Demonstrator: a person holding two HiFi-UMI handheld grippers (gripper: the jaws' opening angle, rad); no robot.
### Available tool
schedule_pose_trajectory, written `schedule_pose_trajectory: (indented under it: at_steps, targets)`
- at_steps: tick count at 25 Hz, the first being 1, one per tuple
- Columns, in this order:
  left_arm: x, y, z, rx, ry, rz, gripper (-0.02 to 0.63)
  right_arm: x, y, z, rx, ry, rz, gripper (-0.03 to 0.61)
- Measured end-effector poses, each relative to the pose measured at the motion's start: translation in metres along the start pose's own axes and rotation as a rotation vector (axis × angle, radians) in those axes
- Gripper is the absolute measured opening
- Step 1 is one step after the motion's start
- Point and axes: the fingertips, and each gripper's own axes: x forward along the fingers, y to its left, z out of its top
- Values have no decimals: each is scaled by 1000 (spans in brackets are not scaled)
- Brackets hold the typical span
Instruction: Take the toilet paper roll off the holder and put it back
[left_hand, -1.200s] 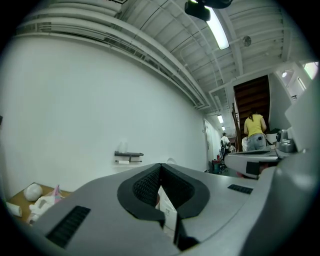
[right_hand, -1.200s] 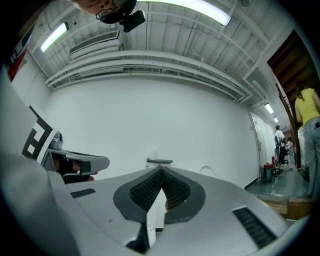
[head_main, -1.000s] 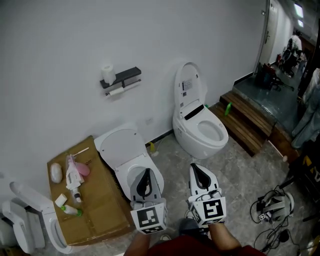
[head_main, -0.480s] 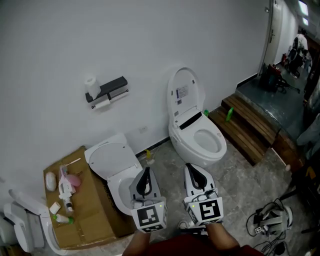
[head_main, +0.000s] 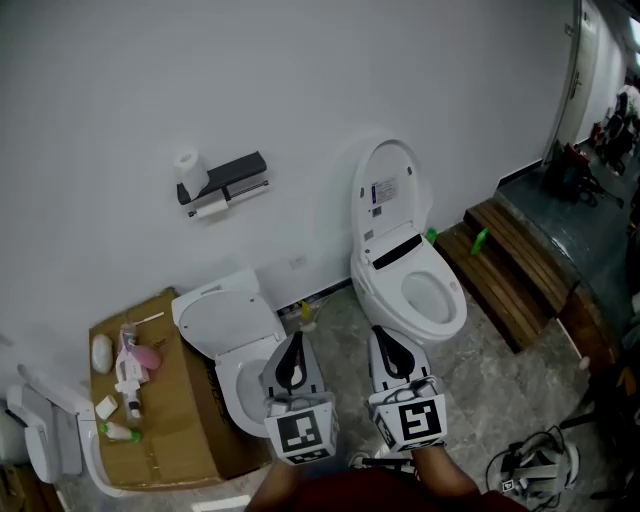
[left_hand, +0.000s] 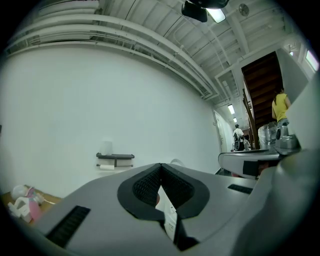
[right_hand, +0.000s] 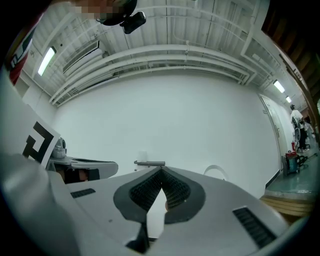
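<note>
A dark toilet paper holder (head_main: 228, 178) is fixed to the white wall, far ahead of both grippers. One white roll (head_main: 187, 164) stands upright on its left end, and a second roll (head_main: 209, 208) hangs on the bar beneath. The left gripper view shows the holder (left_hand: 115, 157) small and distant with the upright roll (left_hand: 106, 147) on it. In the right gripper view the holder (right_hand: 149, 163) peeks just above the jaws. My left gripper (head_main: 292, 362) and right gripper (head_main: 394, 355) are side by side low in the head view, both shut and holding nothing.
A white toilet (head_main: 408, 288) with its lid raised stands against the wall to the right. A second toilet (head_main: 232, 345) sits just ahead of the left gripper, beside a cardboard box (head_main: 165, 435) with small items on it. Wooden steps (head_main: 515, 268) lie at right, cables (head_main: 528, 470) on the floor.
The head view has shifted, so the holder and toilets sit a little differently in frame. Both grippers stay shut and low, side by side.
</note>
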Motion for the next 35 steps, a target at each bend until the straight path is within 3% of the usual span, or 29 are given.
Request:
schedule_pose_trajectory:
  at_steps: [10,25,35]
  targets:
    - [88,69,-3,-48,-14,70,15,119,9,-19,-17,44,84,11]
    - [187,197,1,-33,-35,200,15,283,47,-27,-40,25,194,11]
    - [254,239,-14,-36,-14,369,15,386,49,-53,-1,50,381,11]
